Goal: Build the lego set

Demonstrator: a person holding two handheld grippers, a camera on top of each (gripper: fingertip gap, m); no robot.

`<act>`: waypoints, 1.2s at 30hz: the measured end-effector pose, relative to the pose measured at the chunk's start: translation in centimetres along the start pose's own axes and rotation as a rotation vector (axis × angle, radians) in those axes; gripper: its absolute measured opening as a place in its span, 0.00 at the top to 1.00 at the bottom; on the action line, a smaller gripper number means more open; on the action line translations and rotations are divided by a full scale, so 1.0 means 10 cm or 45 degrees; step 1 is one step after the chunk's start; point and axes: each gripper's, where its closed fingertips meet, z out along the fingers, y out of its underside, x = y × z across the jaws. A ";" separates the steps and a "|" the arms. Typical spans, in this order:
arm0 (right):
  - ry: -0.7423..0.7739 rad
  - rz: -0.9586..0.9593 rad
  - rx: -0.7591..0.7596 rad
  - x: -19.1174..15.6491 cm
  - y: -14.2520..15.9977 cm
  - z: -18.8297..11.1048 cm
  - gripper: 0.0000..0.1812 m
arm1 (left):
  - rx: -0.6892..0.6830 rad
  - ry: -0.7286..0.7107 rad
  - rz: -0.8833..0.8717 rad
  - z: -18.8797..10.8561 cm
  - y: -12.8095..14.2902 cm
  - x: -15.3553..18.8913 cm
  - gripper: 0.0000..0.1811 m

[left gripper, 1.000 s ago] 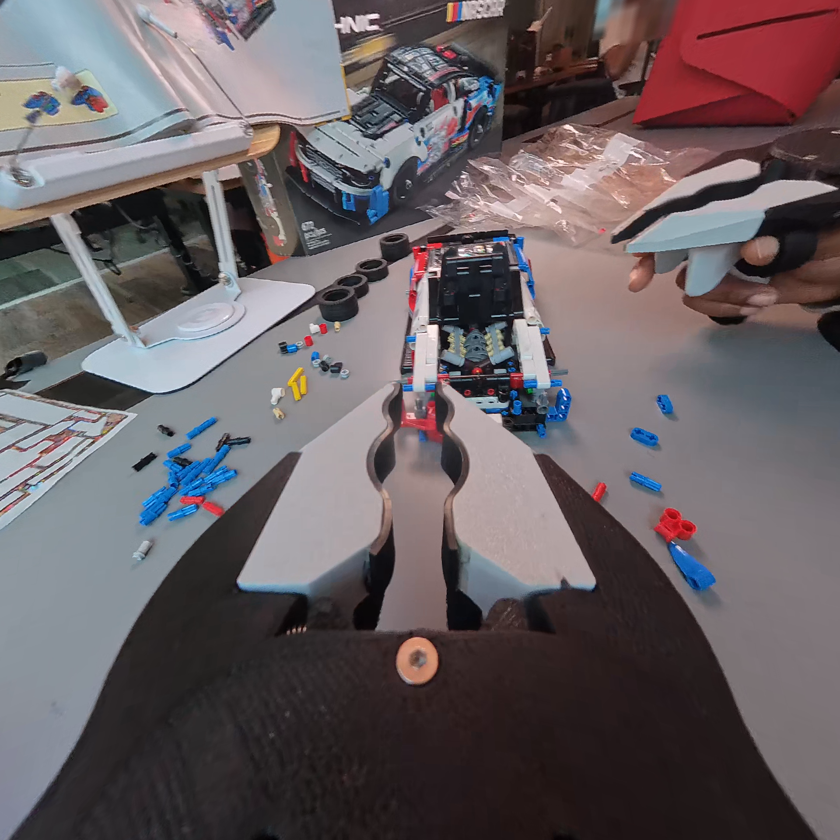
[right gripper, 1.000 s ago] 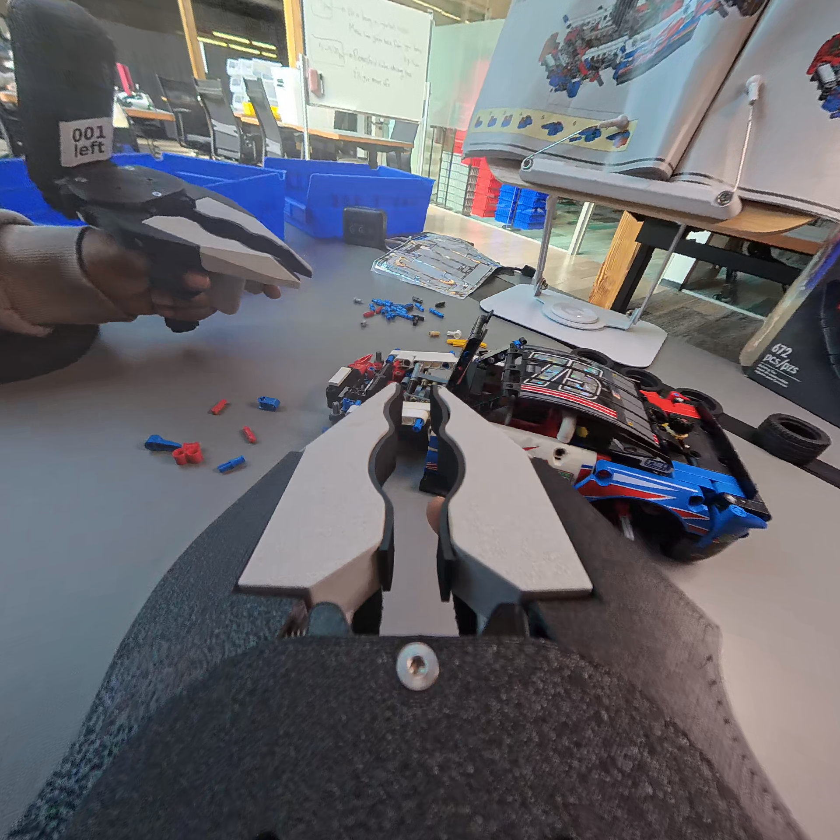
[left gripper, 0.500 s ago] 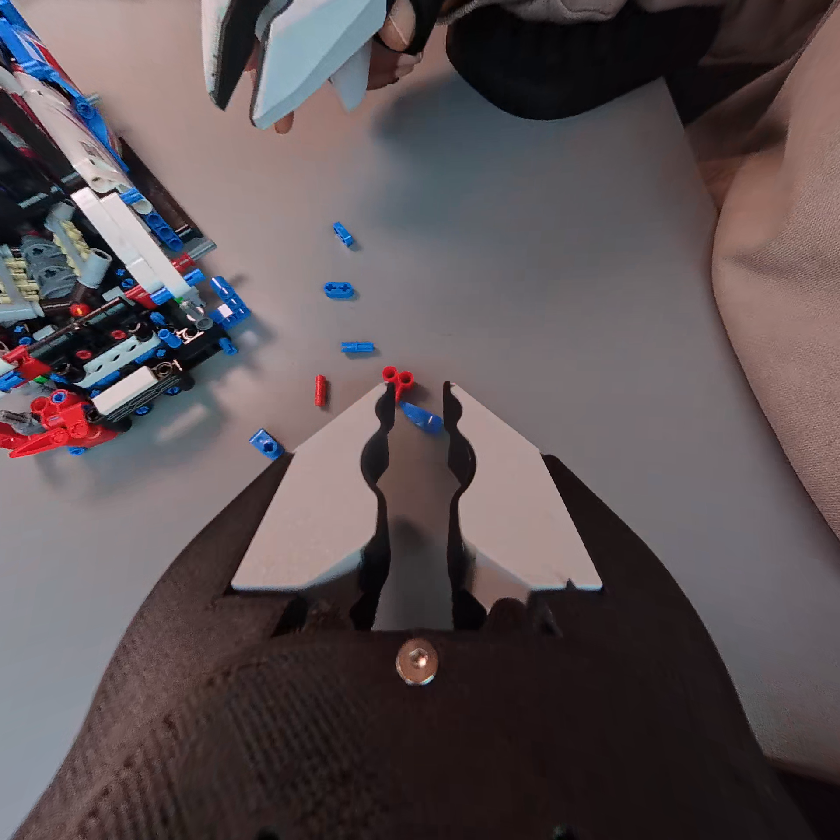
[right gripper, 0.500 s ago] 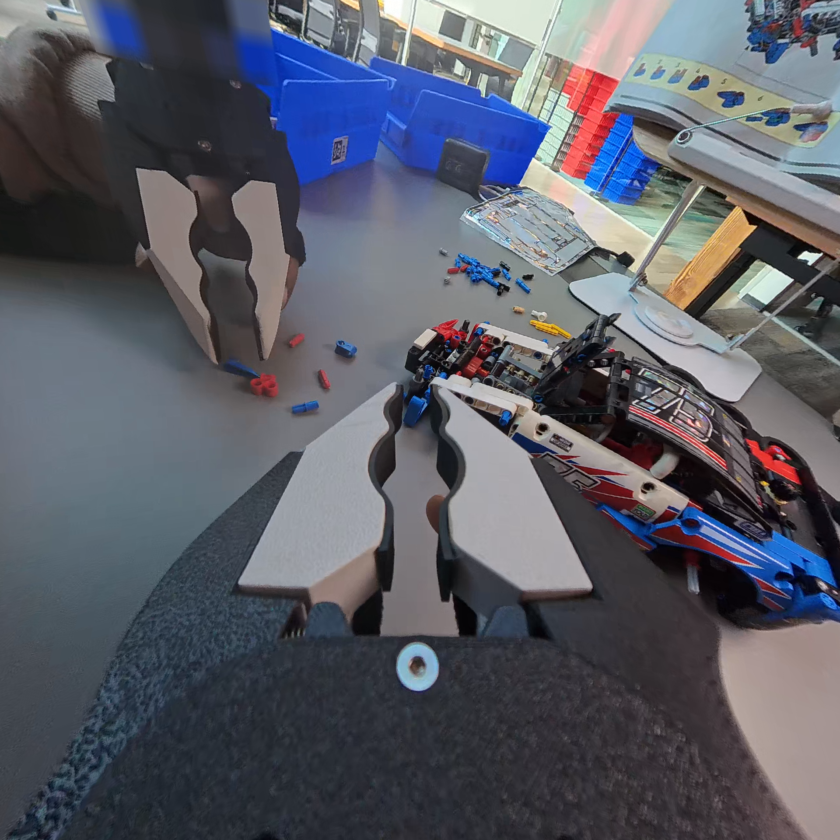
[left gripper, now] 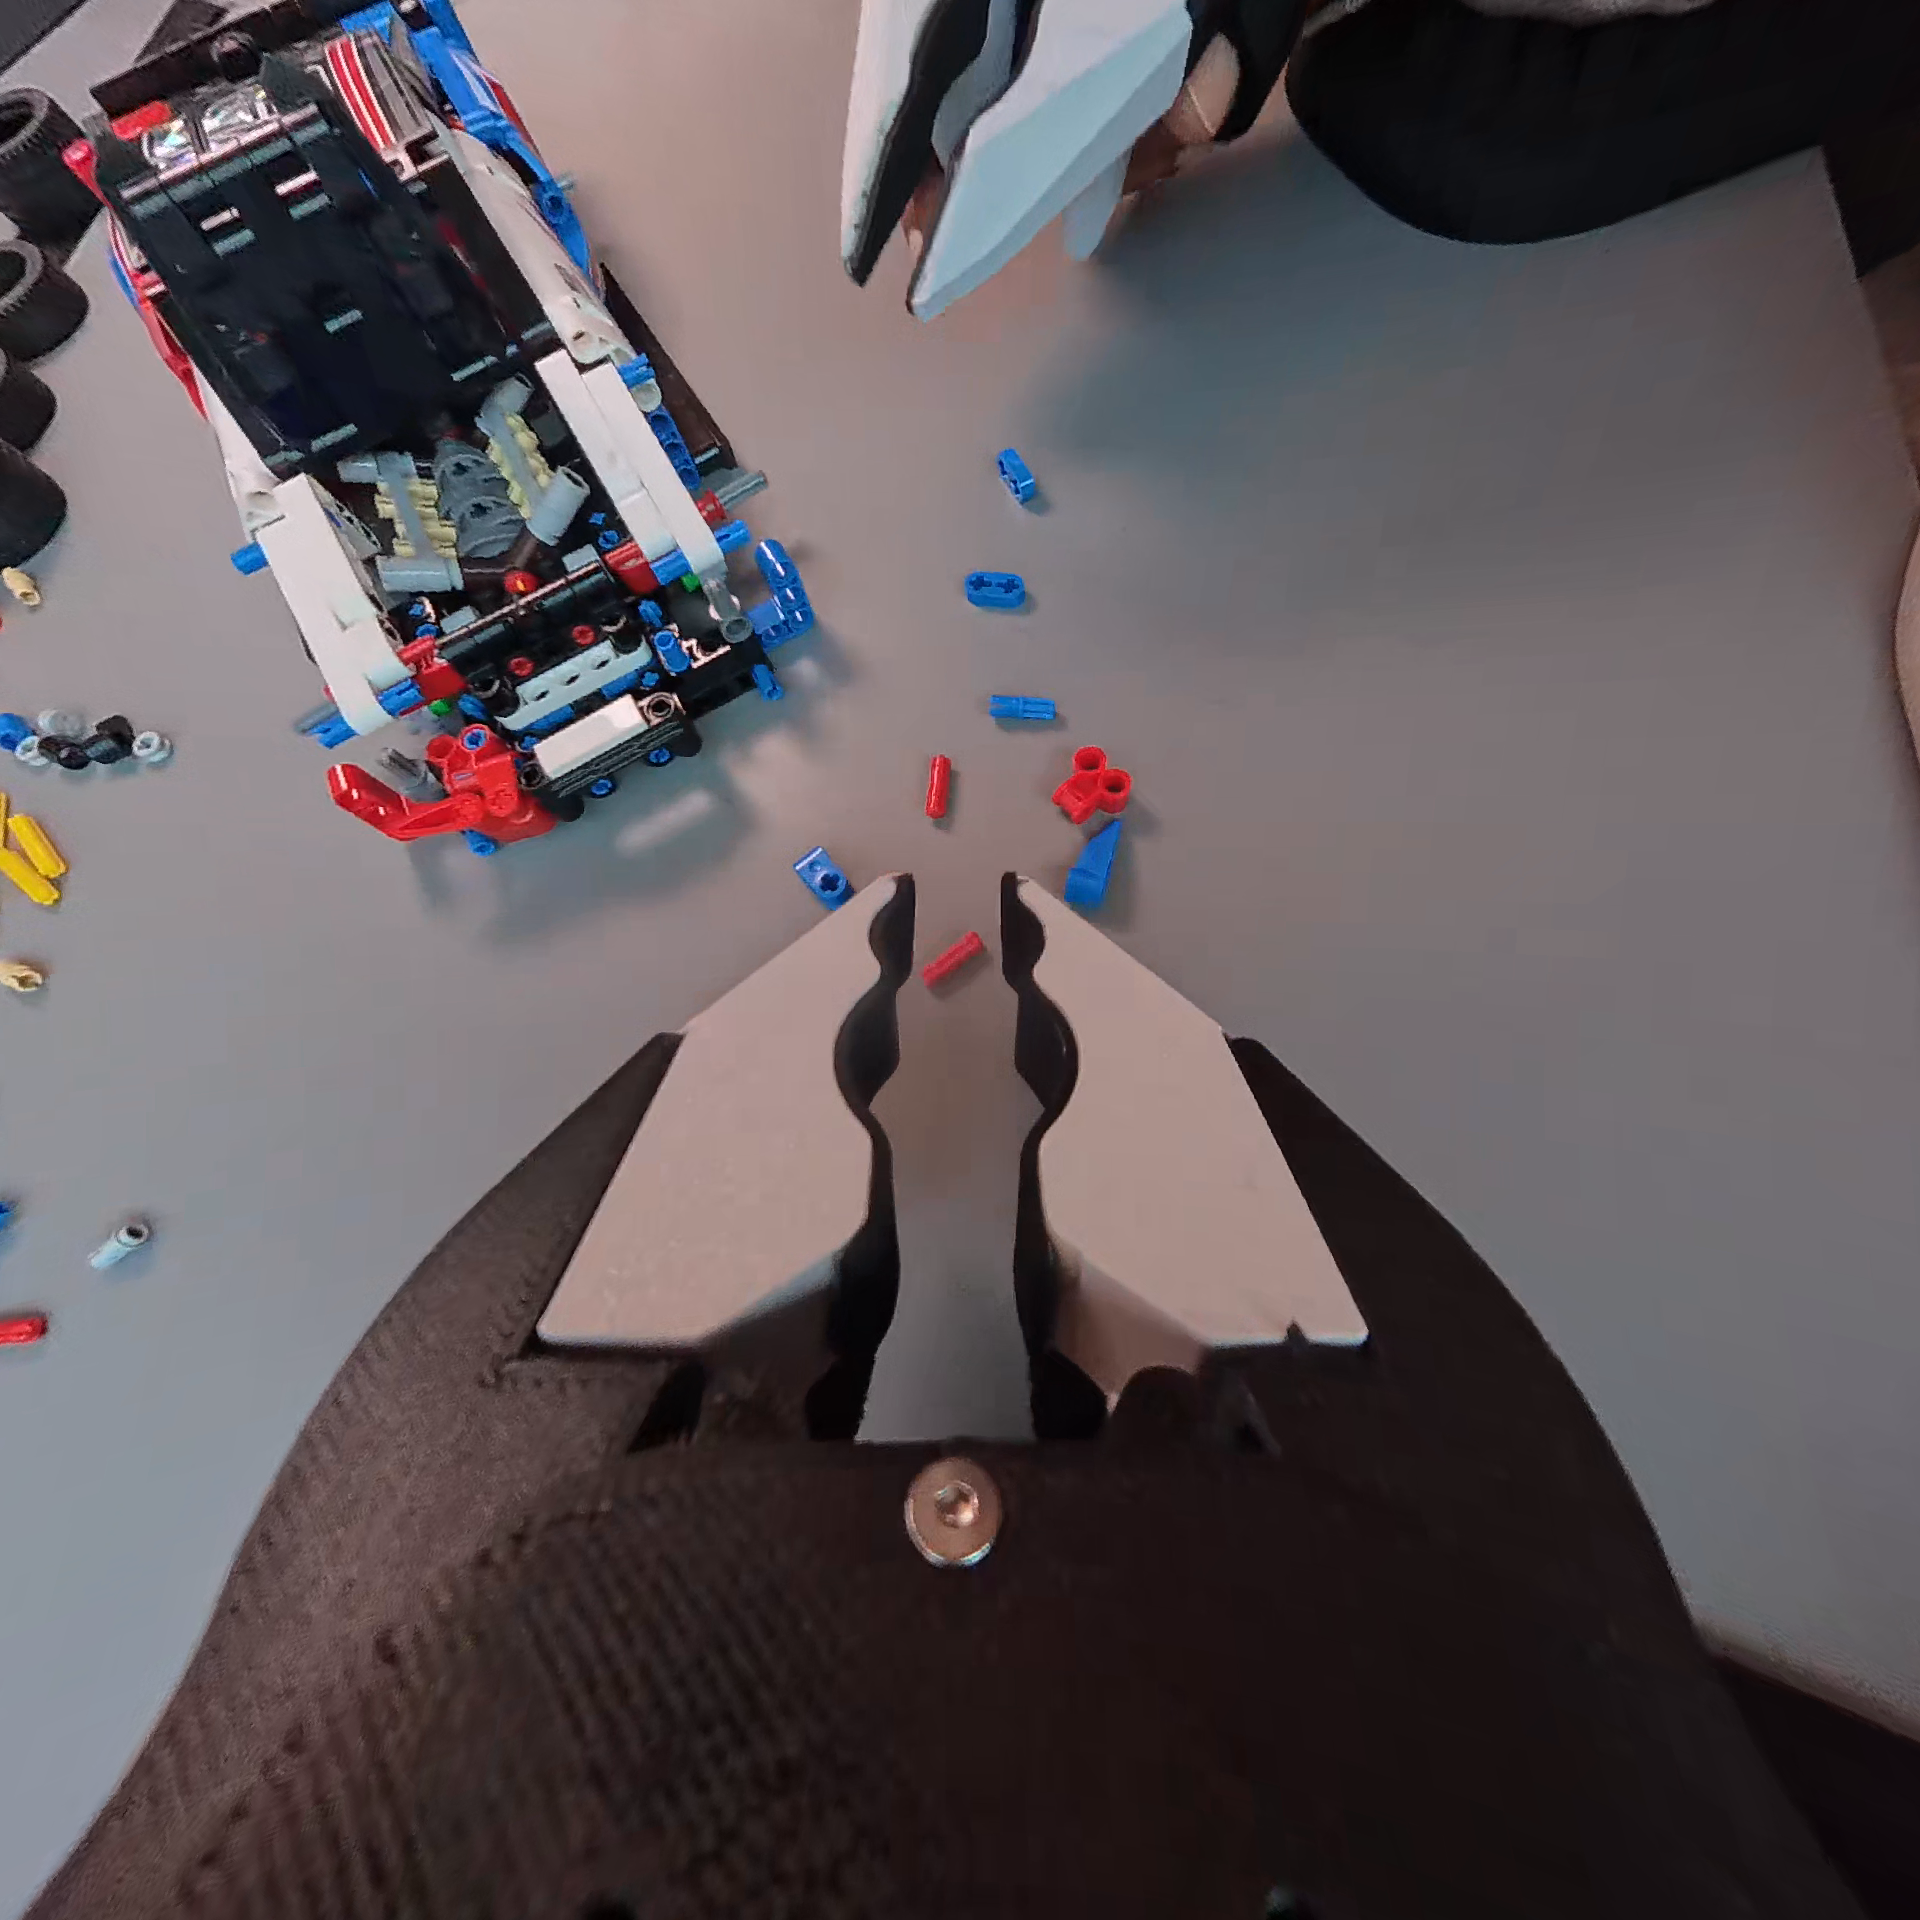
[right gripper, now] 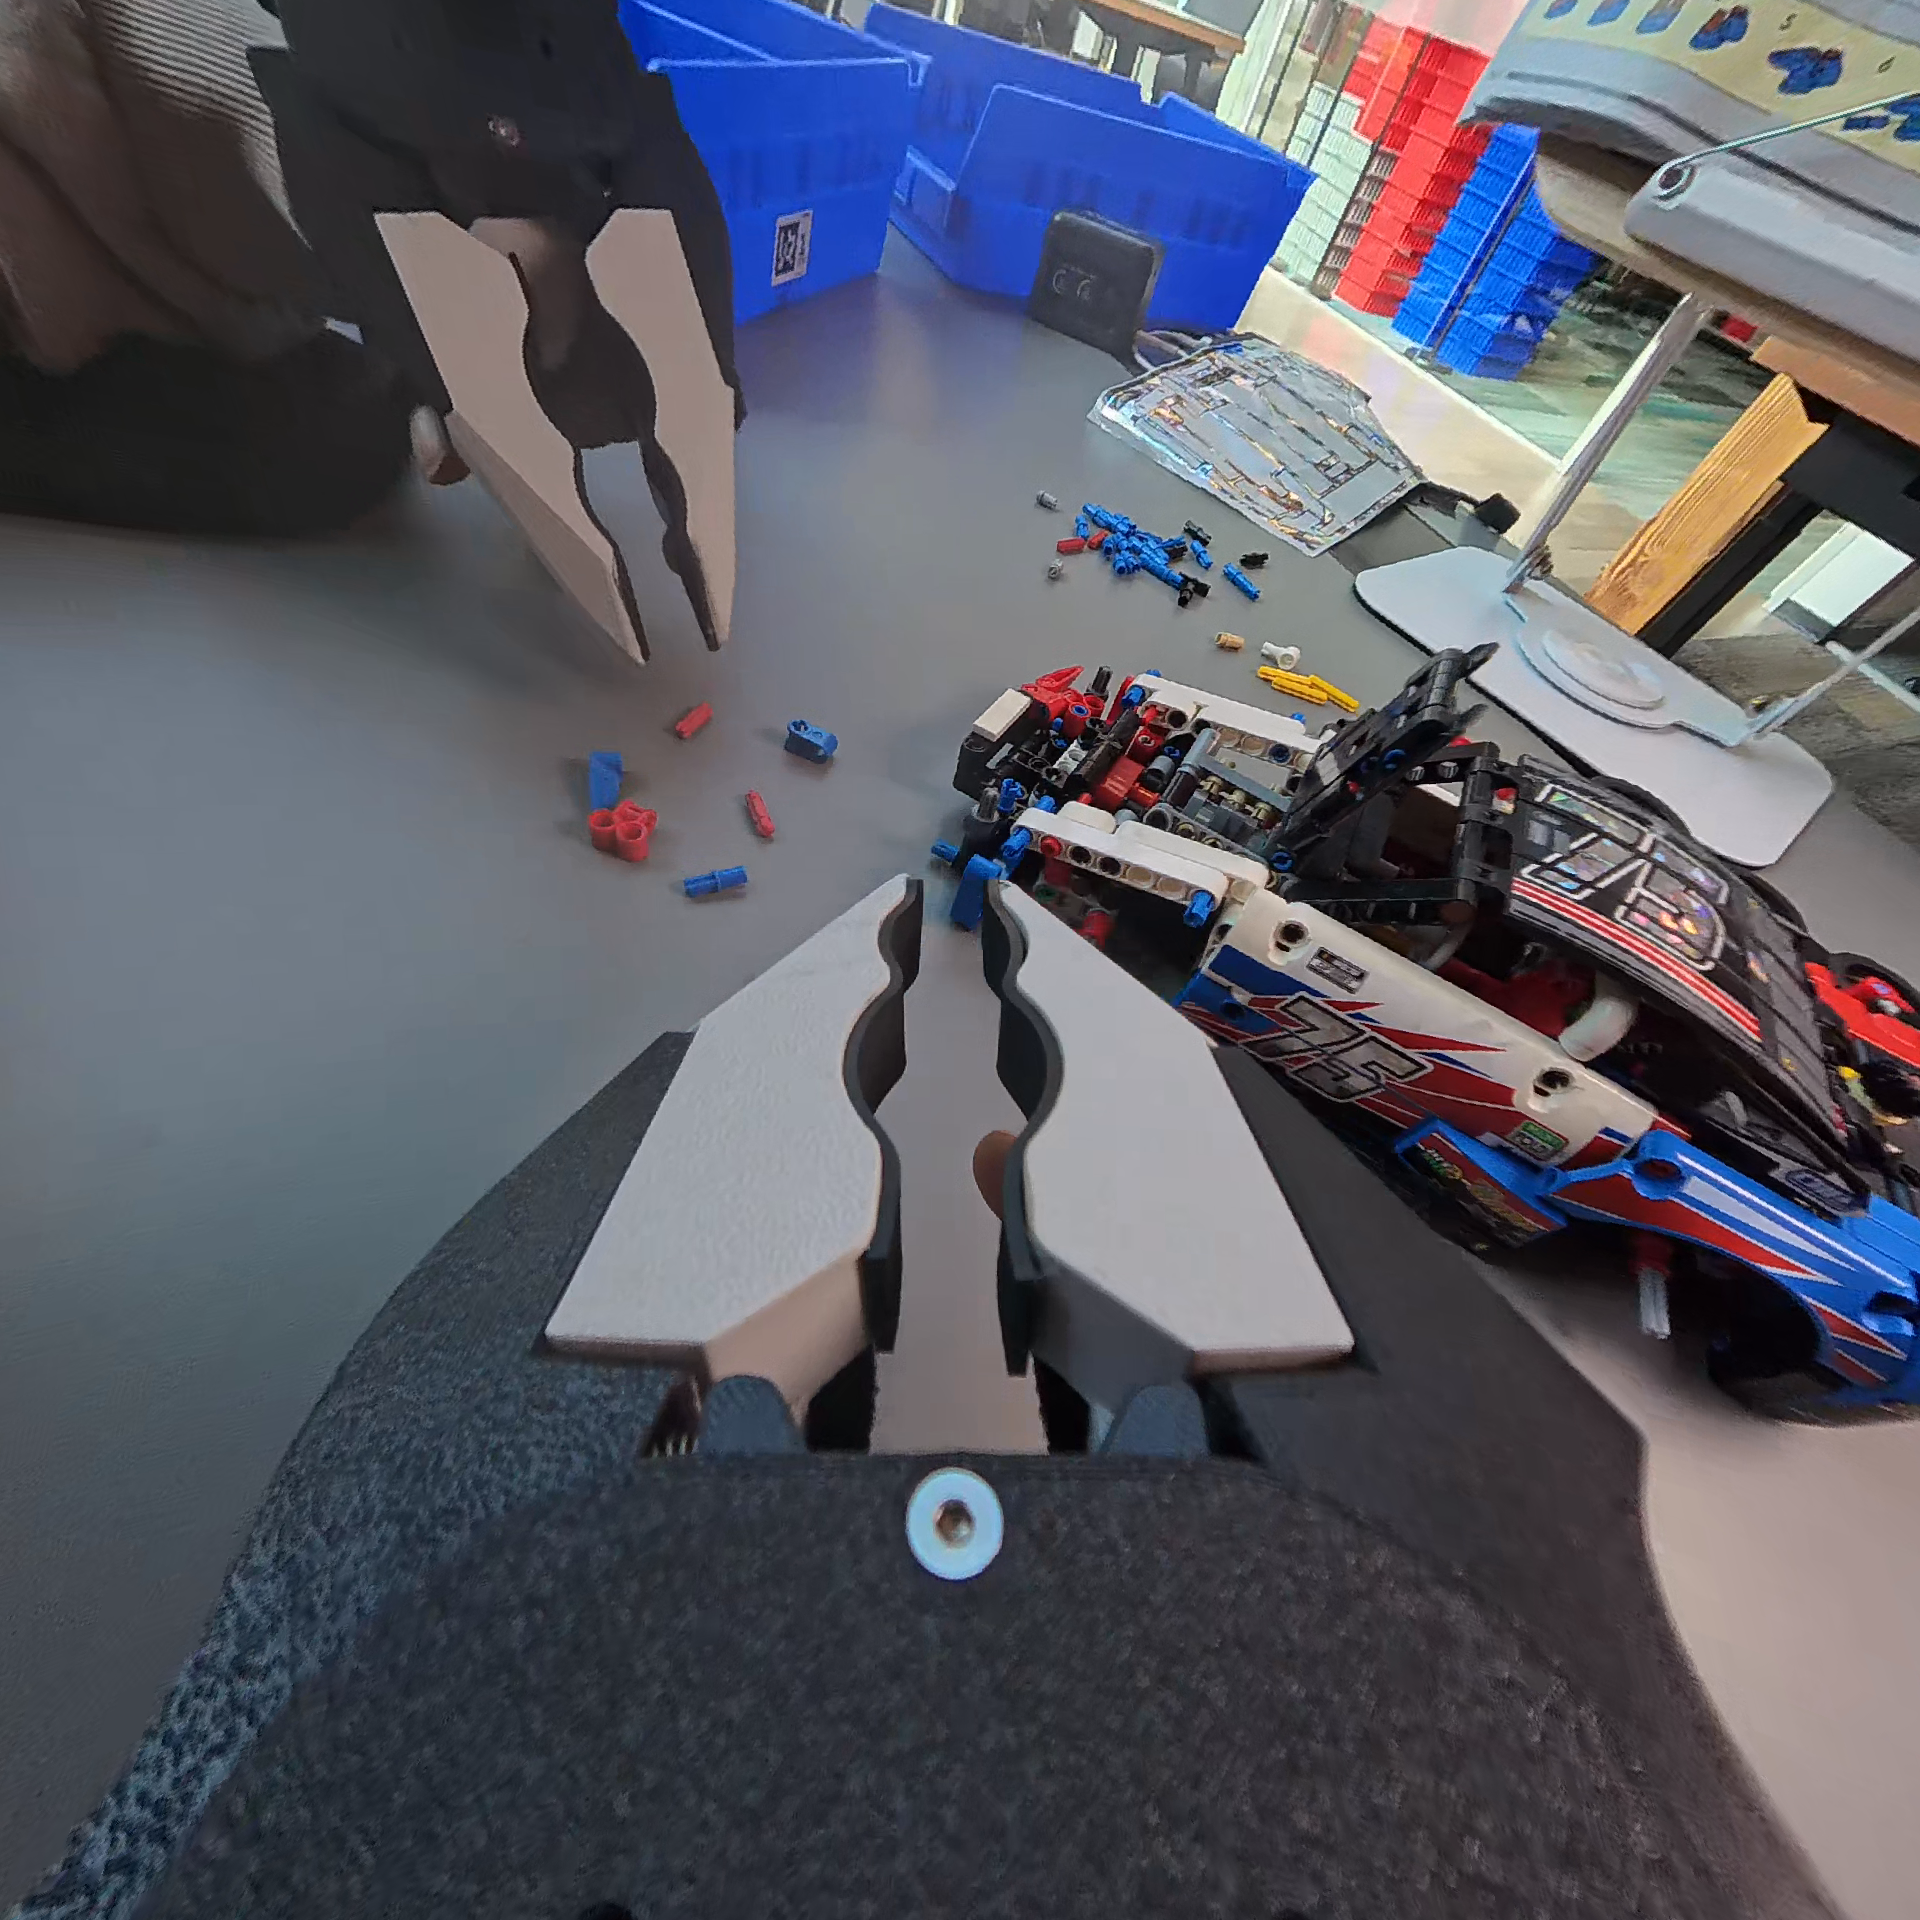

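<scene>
The partly built race car (left gripper: 447, 468) stands on the grey table (left gripper: 1455, 935), front end toward me, engine bay open. My left gripper (left gripper: 958, 883) points down, open and empty, just above the table. A small red pin (left gripper: 953, 957) lies flat between its fingers, untouched. The right wrist view shows the left gripper (right gripper: 675, 649) hovering over that red pin (right gripper: 693, 719). My right gripper (right gripper: 951, 899) is open and empty, tips near the front corner of the car (right gripper: 1455, 935). It also shows in the left wrist view (left gripper: 987, 208).
Loose parts lie around the left gripper: a red connector (left gripper: 1091, 795), a blue wedge (left gripper: 1093, 878), a blue pin (left gripper: 1021, 708), another red pin (left gripper: 937, 784). Black tyres (left gripper: 31, 208) sit left of the car. Blue bins (right gripper: 1039, 156), a sticker sheet (right gripper: 1257, 447) and the manual stand's base (right gripper: 1590, 675) are farther back.
My left gripper swung from facing the car to pointing down at the loose parts, then shifted so the red pin lies between its fingers. My right gripper edged toward the car's front.
</scene>
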 end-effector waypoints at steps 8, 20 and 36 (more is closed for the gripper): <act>-0.136 -0.069 -0.166 -0.24 0.18 0.08 0.95 | -0.002 -0.045 0.032 0.29 -0.15 0.10 0.92; -0.453 -0.231 -0.707 -0.42 0.42 0.27 0.89 | 0.006 -0.093 0.019 0.32 -0.10 0.01 0.92; -0.620 -0.120 -0.776 -0.87 0.44 -0.04 0.89 | -0.019 -0.076 -0.016 0.35 0.00 0.00 0.92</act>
